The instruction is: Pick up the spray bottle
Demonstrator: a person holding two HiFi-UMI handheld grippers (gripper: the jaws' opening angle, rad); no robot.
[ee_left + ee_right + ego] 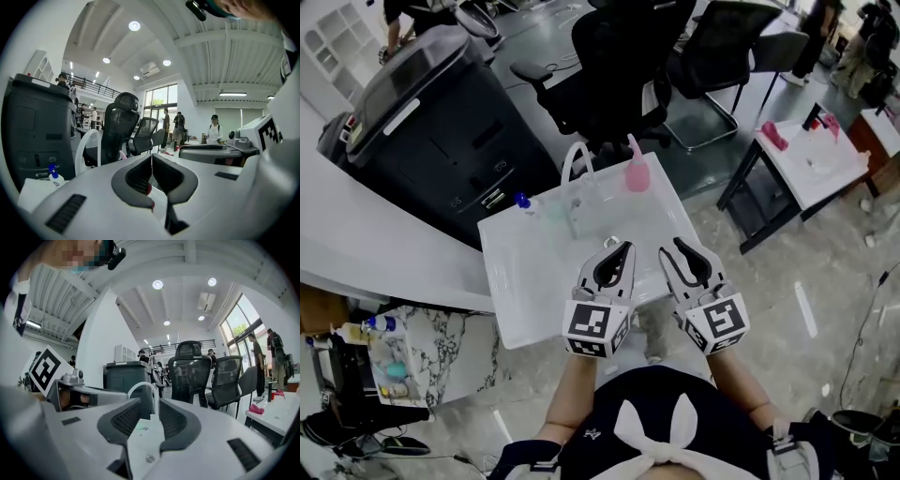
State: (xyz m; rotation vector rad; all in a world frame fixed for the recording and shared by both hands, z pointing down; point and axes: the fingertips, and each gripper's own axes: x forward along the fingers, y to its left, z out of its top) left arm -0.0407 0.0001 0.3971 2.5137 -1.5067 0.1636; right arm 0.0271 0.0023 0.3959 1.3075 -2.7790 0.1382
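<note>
Left gripper (151, 157): jaws brought together, nothing between them. Right gripper (155, 401): jaws parted by a narrow gap, also empty; only distant things show through the gap. The two sit side by side above the near edge of the white table (516, 300).

The spray bottle (522, 200), taken here to be the small bottle with the blue top, stands upright ahead of the left gripper and well off to its left, well apart from both grippers. A white arch (578, 155) and a pink bottle (637, 174) stand straight ahead, nearer the grippers' line than the spray bottle.

Handling (judged): small, plastic and probably light, so easily tipped by a sideways touch. The body looks smooth and may give slightly under pressure. The firmest hold is likely across the body just under the blue head, with the jaws opened wider than either stands now.

Pose: both grippers point almost level, tilted slightly down and away from the person, marker cubes nearest the body, forearms extended close together.
</note>
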